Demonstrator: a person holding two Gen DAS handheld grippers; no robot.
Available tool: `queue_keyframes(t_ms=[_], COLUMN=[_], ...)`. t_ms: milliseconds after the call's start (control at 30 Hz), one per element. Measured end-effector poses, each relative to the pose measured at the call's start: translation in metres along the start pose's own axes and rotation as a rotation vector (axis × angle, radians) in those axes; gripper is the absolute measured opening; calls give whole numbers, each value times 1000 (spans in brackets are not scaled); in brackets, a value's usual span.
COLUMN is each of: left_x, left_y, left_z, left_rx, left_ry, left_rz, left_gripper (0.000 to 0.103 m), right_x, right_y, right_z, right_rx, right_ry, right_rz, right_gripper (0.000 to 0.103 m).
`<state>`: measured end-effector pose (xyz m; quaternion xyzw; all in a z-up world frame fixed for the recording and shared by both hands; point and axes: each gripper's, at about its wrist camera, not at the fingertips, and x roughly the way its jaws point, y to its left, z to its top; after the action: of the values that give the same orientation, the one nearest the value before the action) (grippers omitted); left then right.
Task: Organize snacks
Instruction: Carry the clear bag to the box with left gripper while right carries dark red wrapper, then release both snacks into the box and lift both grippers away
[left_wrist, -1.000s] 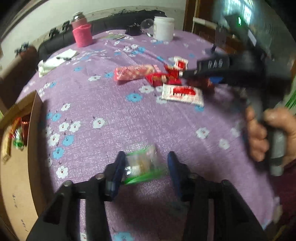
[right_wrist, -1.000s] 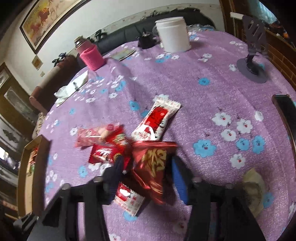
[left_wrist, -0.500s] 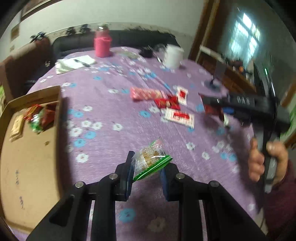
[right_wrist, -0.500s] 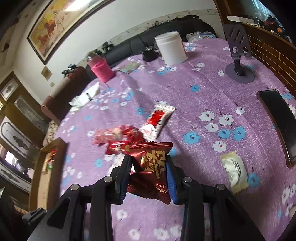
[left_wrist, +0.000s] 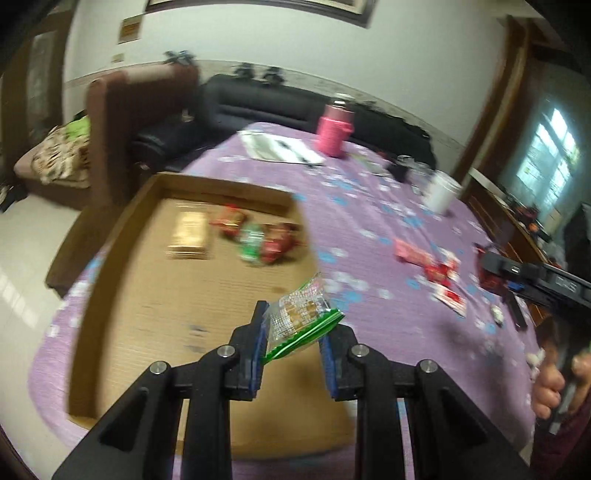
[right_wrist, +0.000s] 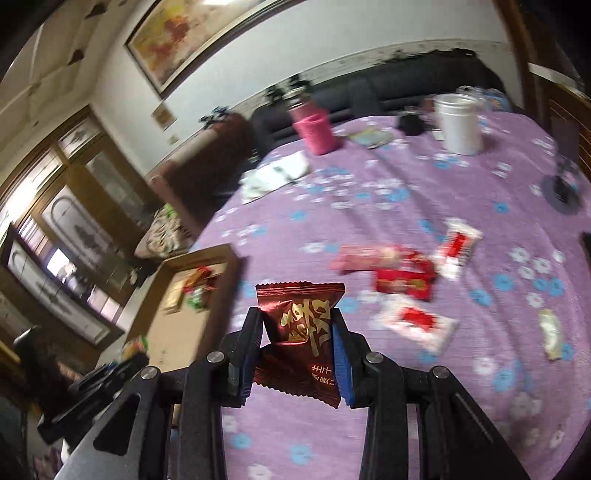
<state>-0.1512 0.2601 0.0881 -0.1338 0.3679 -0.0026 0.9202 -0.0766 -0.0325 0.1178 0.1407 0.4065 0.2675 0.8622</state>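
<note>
The left gripper (left_wrist: 293, 332) is clamped on a clear snack packet with a green edge (left_wrist: 301, 321), pinched between its blue-padded fingers (left_wrist: 258, 350) and tilted with the green seam low. The packet hangs above the floor of a shallow cardboard box (left_wrist: 122, 258), near the box's right wall. Deeper in the box lie a gold-wrapped bar (left_wrist: 189, 234) and, just beside it, a cluster of red and green wrapped snacks (left_wrist: 256, 240).

The right gripper (right_wrist: 297, 332) is closed on a dark red packet with gold characters (right_wrist: 301, 325), held upright between the pads above the purple floral tablecloth (right_wrist: 369, 177), clear of the surface. The cardboard box sits to its left at the table edge. To the right of the packet, loose on the cloth, lie a pink wrapper (right_wrist: 369, 256), a red packet (right_wrist: 402, 284) touching it, and two white-and-red packets (right_wrist: 458, 247) (right_wrist: 415, 323). A pink flask (right_wrist: 314, 127) and a white jar (right_wrist: 460, 123) stand far back.
</note>
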Motion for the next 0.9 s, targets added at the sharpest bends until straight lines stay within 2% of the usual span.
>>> queue_keyframes(t_ms=[233, 433, 667, 733, 833, 900], left_x=[27, 50, 60, 60, 56, 51], left_y=[66, 89, 104, 105, 106, 106], left_z=[27, 34, 34, 35, 35, 35], left_rx=[-58, -68, -95, -99, -110, -119], left_ry=[56, 96, 110, 105, 95, 84], left_rz=[85, 123, 114, 107, 87, 81], left_gripper=[25, 25, 26, 31, 46, 47], right_x=[60, 134, 194, 200, 203, 200], right_y=[85, 136, 158, 161, 163, 163], right_z=[-1, -14, -29, -33, -35, -33], right_rx=[-143, -225, -262, -269, -275, -277], right_ry=[89, 204, 284, 287, 276, 269], right_rz=[55, 59, 41, 27, 19, 20], right_gripper=[39, 39, 40, 41, 41, 41])
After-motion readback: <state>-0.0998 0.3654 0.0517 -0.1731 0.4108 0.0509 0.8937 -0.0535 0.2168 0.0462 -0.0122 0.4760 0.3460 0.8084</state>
